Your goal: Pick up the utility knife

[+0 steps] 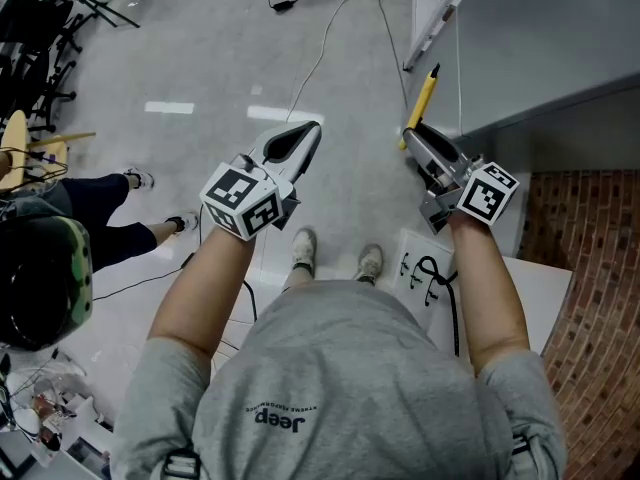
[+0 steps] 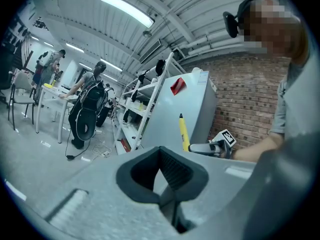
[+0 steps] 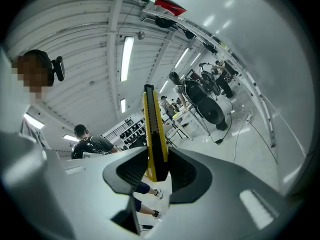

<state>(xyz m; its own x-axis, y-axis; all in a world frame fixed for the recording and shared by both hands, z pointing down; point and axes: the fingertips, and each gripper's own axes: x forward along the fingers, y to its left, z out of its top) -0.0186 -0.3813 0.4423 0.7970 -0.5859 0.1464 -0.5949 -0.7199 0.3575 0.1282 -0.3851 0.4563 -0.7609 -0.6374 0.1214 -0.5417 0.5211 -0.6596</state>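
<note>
One utility knife [image 3: 154, 134] in right gripper [image 3: 157, 169] — left gripper [image 2: 162, 176] closed

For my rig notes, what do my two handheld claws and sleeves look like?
The left claw and right claw are light grey shells with dark ribbed pads; each carries a white cube printed with black square markers. The T-shirt sleeves are short and grey.

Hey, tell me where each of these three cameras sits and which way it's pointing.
Head view: on the person's head, facing steeply down at the floor; shows torso, both forearms, shoes, left gripper, right gripper with knife.
Left gripper view: on the left gripper, along its shut empty jaws toward a cabinet; right forearm shows.
Right gripper view: on the right gripper, along jaws clamping the knife, rolled sideways into the hall; the person's head shows.
Shared: all three show the knife.
</note>
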